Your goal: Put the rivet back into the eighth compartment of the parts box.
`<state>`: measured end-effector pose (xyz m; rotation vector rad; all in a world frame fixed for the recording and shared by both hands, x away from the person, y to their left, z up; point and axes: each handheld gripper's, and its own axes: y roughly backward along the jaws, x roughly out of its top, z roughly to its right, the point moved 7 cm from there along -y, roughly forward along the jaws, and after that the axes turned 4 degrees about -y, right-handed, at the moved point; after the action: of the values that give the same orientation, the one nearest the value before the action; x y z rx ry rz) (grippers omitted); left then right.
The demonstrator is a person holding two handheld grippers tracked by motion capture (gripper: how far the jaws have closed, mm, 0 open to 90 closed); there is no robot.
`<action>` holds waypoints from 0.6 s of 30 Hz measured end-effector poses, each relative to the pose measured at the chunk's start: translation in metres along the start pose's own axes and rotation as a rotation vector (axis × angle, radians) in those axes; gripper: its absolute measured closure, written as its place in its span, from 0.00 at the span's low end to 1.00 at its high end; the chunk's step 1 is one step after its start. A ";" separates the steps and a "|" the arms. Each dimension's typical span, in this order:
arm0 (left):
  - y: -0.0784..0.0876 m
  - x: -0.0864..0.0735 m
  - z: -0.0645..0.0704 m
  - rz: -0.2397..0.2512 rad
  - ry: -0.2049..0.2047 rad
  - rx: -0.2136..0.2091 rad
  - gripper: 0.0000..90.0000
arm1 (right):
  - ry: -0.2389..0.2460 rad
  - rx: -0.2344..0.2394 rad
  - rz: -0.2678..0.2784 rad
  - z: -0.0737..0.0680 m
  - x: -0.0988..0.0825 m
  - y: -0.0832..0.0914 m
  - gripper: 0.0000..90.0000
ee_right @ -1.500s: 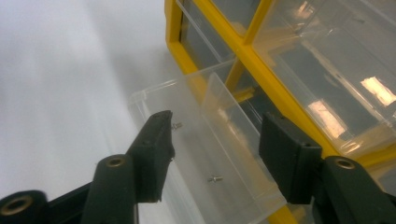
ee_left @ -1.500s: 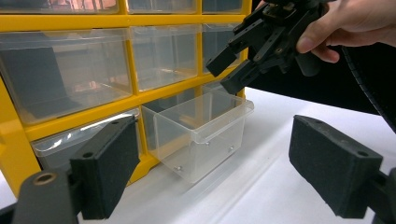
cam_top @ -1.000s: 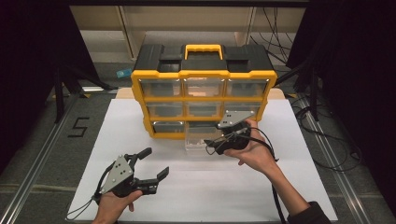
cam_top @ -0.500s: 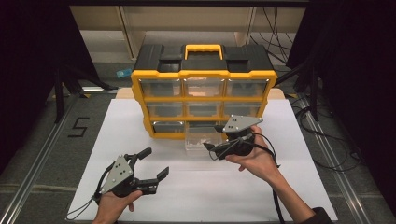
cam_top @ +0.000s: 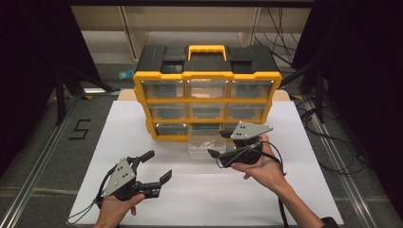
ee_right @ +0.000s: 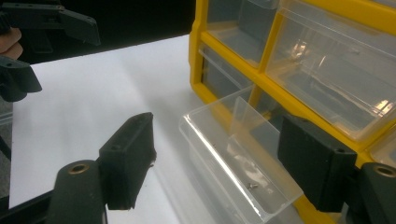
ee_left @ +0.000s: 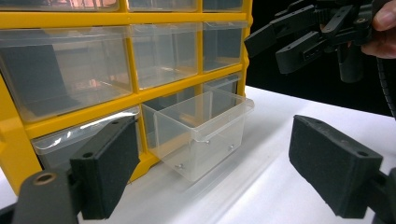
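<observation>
Right claw point(cam_top: 219, 144) backed off clear drawer point(cam_top: 204, 144), jaws just widened, empty, left claw point(cam_top: 156, 167) open, unmoved

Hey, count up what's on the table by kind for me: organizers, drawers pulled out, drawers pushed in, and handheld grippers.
Yellow organizer: 1
Pulled-out drawer: 1
Closed drawers: 8
Left gripper and right gripper, jaws open: 2
Total: 12

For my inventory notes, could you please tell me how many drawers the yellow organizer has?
9, in three rows of three on the yellow organizer. Eight sit closed. The bottom middle drawer is pulled out onto the white table. The right gripper partly hides the bottom right drawer.
</observation>
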<state>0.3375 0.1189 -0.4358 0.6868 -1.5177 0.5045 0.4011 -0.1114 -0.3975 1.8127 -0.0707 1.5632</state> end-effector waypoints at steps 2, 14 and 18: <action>0.000 0.000 0.000 -0.001 0.001 -0.001 0.18 | 0.002 -0.006 0.013 0.000 0.000 0.001 0.31; 0.000 0.000 0.000 0.000 0.002 -0.001 0.18 | -0.005 -0.017 0.060 -0.001 -0.003 0.006 0.29; 0.000 0.000 0.000 -0.001 0.003 -0.002 0.18 | -0.008 -0.015 0.064 -0.002 -0.005 0.008 0.29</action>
<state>0.3373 0.1186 -0.4359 0.6847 -1.5151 0.5032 0.3940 -0.1180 -0.3985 1.8214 -0.1452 1.5952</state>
